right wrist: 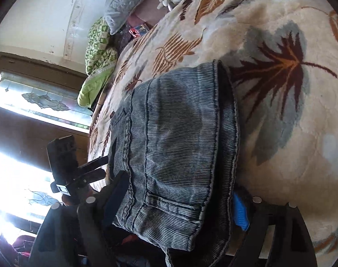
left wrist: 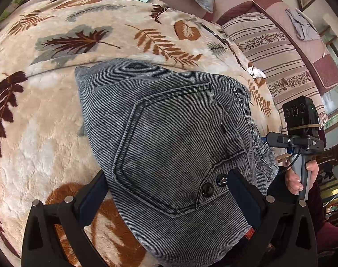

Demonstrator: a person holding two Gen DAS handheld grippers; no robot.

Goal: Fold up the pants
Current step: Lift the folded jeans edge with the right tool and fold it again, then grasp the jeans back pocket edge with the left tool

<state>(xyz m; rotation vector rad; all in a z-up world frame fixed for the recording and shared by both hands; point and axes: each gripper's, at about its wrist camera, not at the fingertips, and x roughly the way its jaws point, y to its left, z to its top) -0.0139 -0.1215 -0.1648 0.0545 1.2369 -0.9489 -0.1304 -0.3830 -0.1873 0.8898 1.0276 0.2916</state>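
The folded pants are being viewed at very close range by both wrist cameras. From the left wrist they are being looked at across their pocket side, toward the striped pillow beyond. The right wrist view is being rolled sideways, facing past the pants toward a window. The pants and leaf-patterned blanket are being shared.
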